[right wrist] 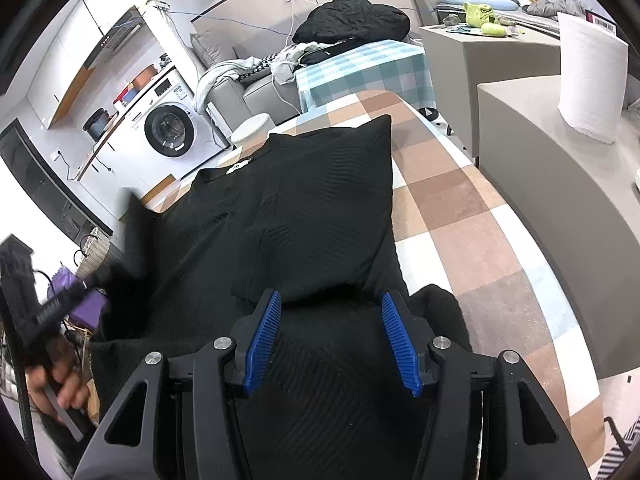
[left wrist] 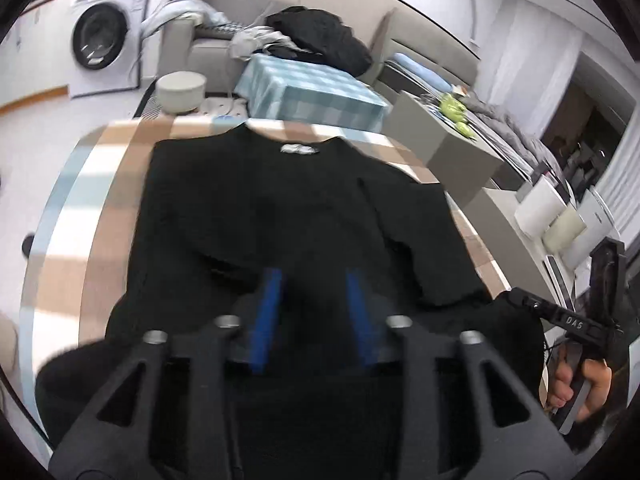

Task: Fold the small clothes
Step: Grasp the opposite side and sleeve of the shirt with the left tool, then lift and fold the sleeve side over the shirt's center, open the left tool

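Right wrist view: my black sweater (right wrist: 304, 208) lies lengthwise, collar pointing away; both my grippers, right gripper (right wrist: 329, 312) and left gripper (left wrist: 310, 284), hover released.

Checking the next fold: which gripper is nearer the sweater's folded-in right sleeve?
Right. The right gripper hovers at the folded sleeve's cuff; the left gripper hangs over the black sweater's hem, further left.

Both grippers are matte black frames with triangular cut-outs and round silver screw heads; the left gripper (left wrist: 312, 316) and right gripper (right wrist: 332, 340) carry ribbed blue pads (right wrist: 262, 344). One black handle reads "DAS" (left wrist: 575, 321). A bare hand (left wrist: 580, 388) grips its grey trigger.
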